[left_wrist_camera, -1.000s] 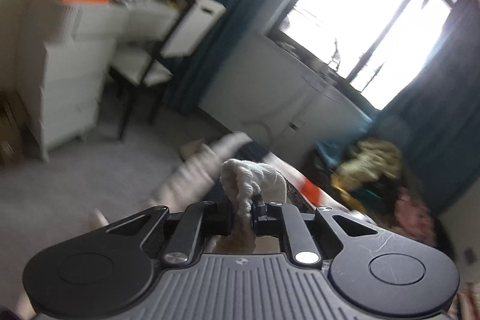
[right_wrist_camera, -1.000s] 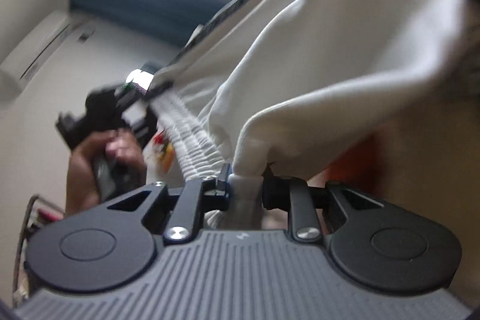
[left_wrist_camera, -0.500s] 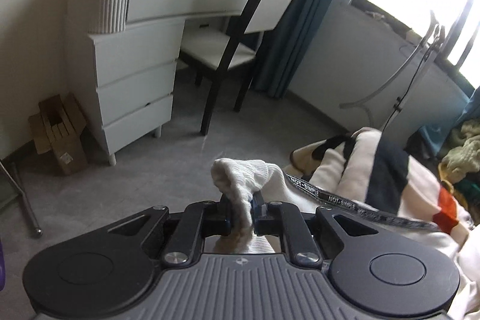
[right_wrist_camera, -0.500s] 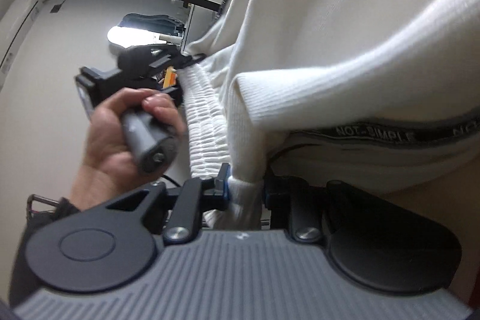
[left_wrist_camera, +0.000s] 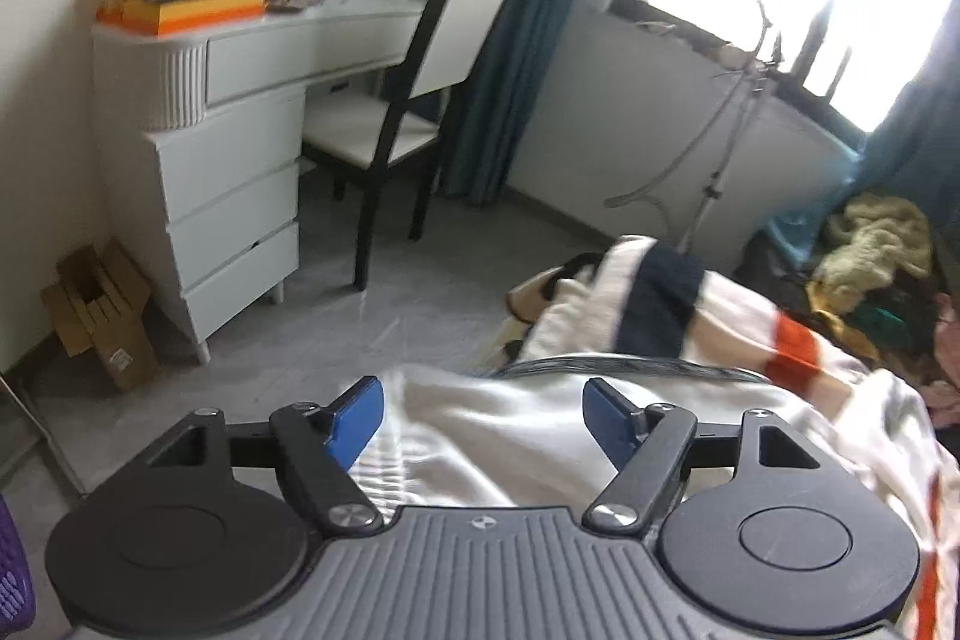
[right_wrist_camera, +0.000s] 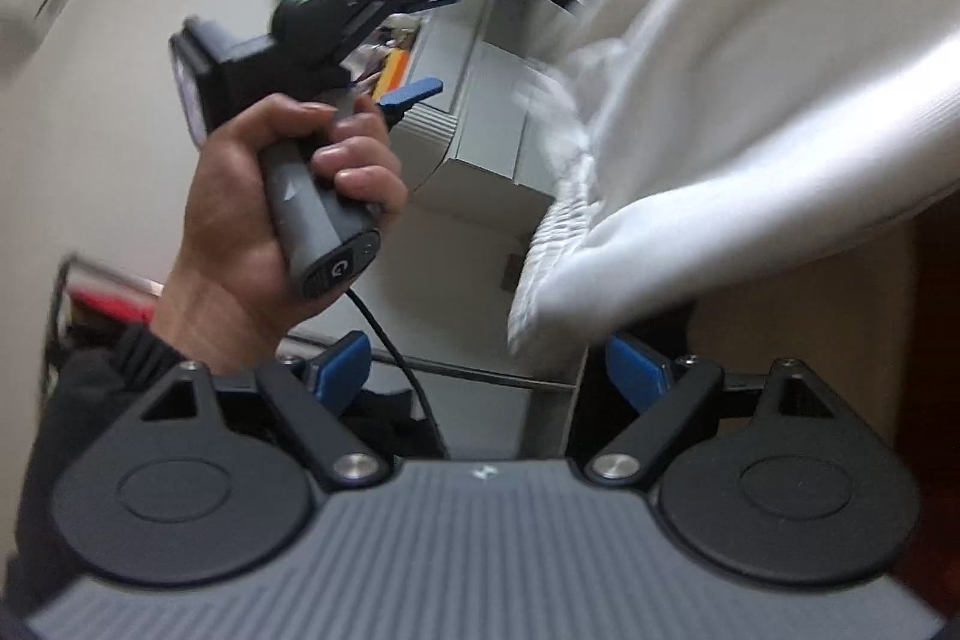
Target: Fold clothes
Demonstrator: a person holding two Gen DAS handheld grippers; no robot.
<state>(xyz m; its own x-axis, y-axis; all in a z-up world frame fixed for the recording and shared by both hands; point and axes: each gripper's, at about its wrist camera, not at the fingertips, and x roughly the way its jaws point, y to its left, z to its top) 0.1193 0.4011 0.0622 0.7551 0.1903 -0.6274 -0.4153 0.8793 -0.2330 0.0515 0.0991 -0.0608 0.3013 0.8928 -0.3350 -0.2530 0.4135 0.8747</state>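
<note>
A white garment with a ribbed hem (left_wrist_camera: 510,436) lies on the striped bedcover (left_wrist_camera: 750,322), just beyond my left gripper (left_wrist_camera: 483,418). That gripper's jaws are opening and its blue pads (left_wrist_camera: 357,421) stand clear of the cloth. In the right wrist view the same garment (right_wrist_camera: 720,100) hangs in from the upper right. Its ribbed corner (right_wrist_camera: 558,232) droops just above my right gripper (right_wrist_camera: 489,370), whose jaws are also opening, with no pad pressing on it. A hand (right_wrist_camera: 258,220) holds the left gripper (right_wrist_camera: 429,43) at left.
A white dressing table (left_wrist_camera: 240,112) with clutter on top and a black-and-white chair (left_wrist_camera: 414,100) stand across the grey floor. A cardboard box (left_wrist_camera: 102,316) leans by the drawers. A heap of clothes (left_wrist_camera: 870,268) lies under the bright window, beside a thin metal stand (left_wrist_camera: 720,160).
Both grippers were shut on the white garment's ribbed hem; both have let go and spread wide. The cloth has dropped out of the jaws onto the bed.
</note>
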